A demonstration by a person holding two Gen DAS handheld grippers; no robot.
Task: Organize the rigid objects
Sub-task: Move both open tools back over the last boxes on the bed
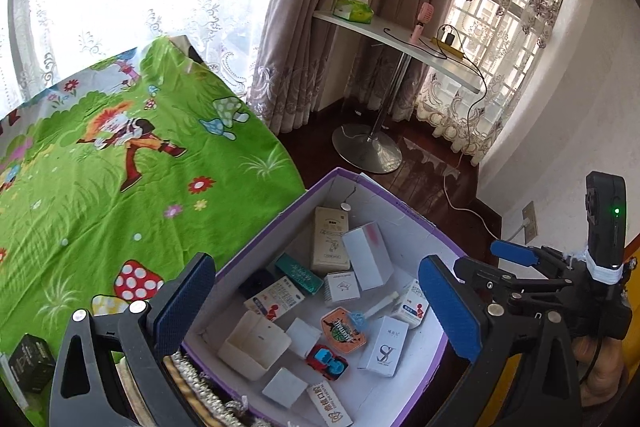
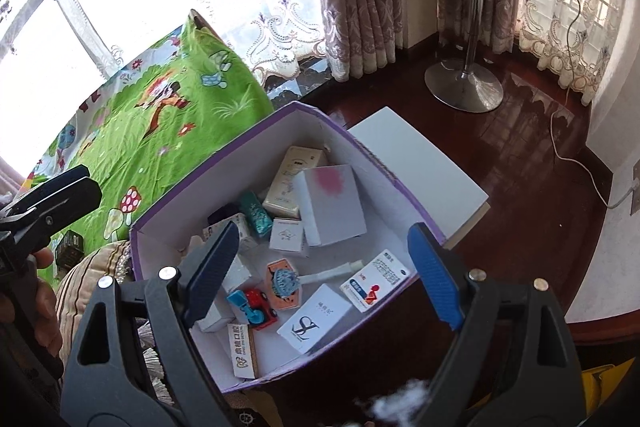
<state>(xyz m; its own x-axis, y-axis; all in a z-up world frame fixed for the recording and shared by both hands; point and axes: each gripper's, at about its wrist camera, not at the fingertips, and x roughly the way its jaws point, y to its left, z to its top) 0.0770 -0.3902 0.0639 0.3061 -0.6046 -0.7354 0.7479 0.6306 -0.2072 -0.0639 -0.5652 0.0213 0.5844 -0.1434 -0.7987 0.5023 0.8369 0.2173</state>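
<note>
A purple box [image 1: 256, 255] [image 2: 200, 187] with white inside walls holds several small cartons, a white carton with a black logo [image 1: 383, 347] [image 2: 316, 323] and a red and blue toy car [image 1: 327, 362] [image 2: 256, 307]. My left gripper [image 1: 318, 307] hangs open over the box, nothing between its pads. My right gripper [image 2: 323, 271] is open too, above the box's near end and empty. It shows at the right edge of the left wrist view [image 1: 494, 261]. A small black box [image 1: 32, 363] [image 2: 69, 247] lies on the sheet, left of the purple box.
A green cartoon bedsheet [image 1: 120, 167] spreads to the left. A white lid [image 2: 420, 167] lies behind the box on the dark wood floor. A pedestal side table [image 1: 400, 39] by the curtains carries a tissue pack, a pink fan and a power strip with a trailing cable.
</note>
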